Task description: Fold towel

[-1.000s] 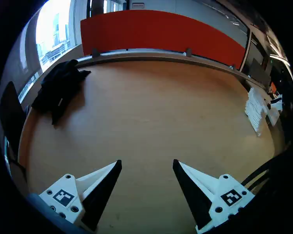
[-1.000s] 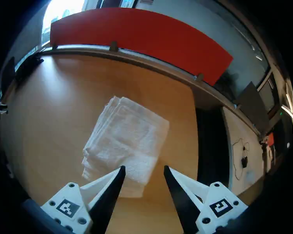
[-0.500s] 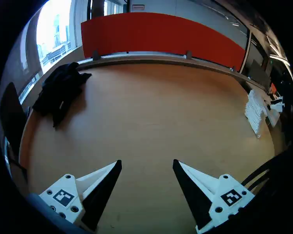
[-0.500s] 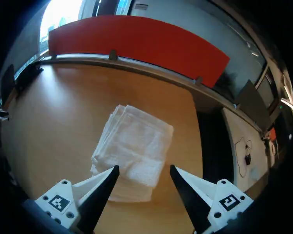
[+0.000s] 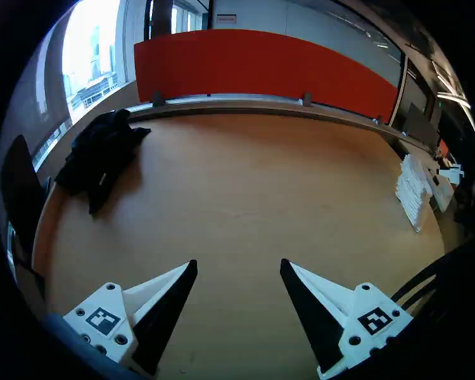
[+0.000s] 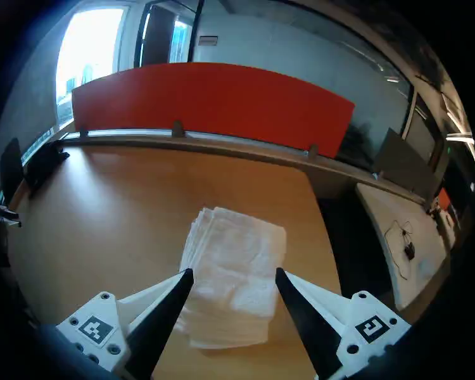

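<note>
The towel [image 6: 237, 278] lay folded in a thick white pile on the wooden table [image 6: 111, 202], straight ahead of the right gripper [image 6: 233, 273], its longer side running away along the fingers. That gripper's fingers stood wide apart, holding nothing, with the pile's near end framed between them. The left gripper [image 5: 237, 263], equally spread and empty, was well apart from it.

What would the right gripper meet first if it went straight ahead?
Probably the folded white towel, lying on the wooden table just ahead of the open right gripper; depth is unclear.
</note>
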